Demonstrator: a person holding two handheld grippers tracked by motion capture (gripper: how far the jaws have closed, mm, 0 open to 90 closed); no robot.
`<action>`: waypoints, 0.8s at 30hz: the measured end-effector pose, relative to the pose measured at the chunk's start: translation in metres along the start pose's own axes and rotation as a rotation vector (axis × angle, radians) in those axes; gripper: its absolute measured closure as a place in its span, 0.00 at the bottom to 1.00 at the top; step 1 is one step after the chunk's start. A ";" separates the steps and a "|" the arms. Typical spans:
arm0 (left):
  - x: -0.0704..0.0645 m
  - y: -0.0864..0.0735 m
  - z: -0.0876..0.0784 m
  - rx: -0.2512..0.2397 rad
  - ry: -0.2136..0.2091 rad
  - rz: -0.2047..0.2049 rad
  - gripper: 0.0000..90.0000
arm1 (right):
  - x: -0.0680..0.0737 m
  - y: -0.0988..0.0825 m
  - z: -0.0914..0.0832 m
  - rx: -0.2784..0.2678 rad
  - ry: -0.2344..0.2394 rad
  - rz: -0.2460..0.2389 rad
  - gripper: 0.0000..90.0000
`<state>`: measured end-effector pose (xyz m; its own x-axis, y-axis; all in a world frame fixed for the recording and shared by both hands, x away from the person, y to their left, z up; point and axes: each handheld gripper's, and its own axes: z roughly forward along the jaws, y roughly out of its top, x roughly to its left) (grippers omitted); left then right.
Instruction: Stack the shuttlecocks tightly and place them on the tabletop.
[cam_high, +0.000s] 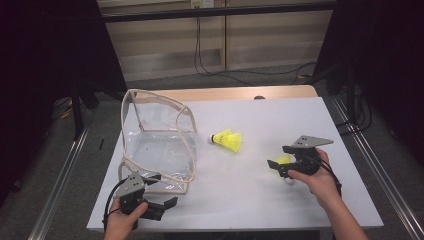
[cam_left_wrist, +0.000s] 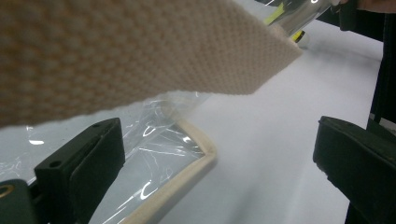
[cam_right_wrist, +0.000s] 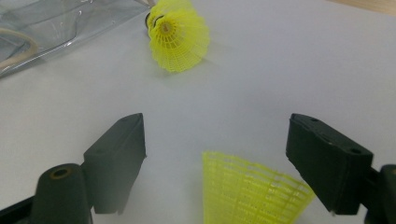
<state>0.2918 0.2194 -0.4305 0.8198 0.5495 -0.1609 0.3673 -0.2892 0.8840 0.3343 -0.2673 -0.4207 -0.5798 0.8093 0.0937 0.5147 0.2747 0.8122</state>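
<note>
Shuttlecock of yellow plastic mesh lay near the table's right edge, between my right gripper's wide, unclamped jaws. I judged closing on it came next. My left gripper stood open by the clear, beige-trimmed pouch.

**Yellow birdies, a see-through bag**

The two shuttlecocks are bright yellow with a net pattern. One shuttlecock just beside the bag has a white tip with a black band. The bag is clear and shiny, with a beige woven edge. The table top under the bag is white. Both grippers are black.
</note>
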 end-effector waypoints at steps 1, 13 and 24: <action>0.000 0.000 0.000 0.003 0.000 0.005 0.02 | 0.000 0.000 0.000 0.002 0.000 -0.001 0.22; 0.000 0.000 -0.001 0.003 0.003 0.005 0.03 | -0.006 -0.005 -0.006 0.016 -0.013 -0.017 0.32; 0.000 0.000 -0.001 0.006 0.005 0.008 0.03 | -0.008 -0.009 -0.012 0.029 -0.011 -0.036 0.39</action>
<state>0.2911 0.2197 -0.4304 0.8206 0.5511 -0.1516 0.3636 -0.2986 0.8824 0.3269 -0.2822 -0.4221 -0.5914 0.8043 0.0577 0.5117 0.3190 0.7977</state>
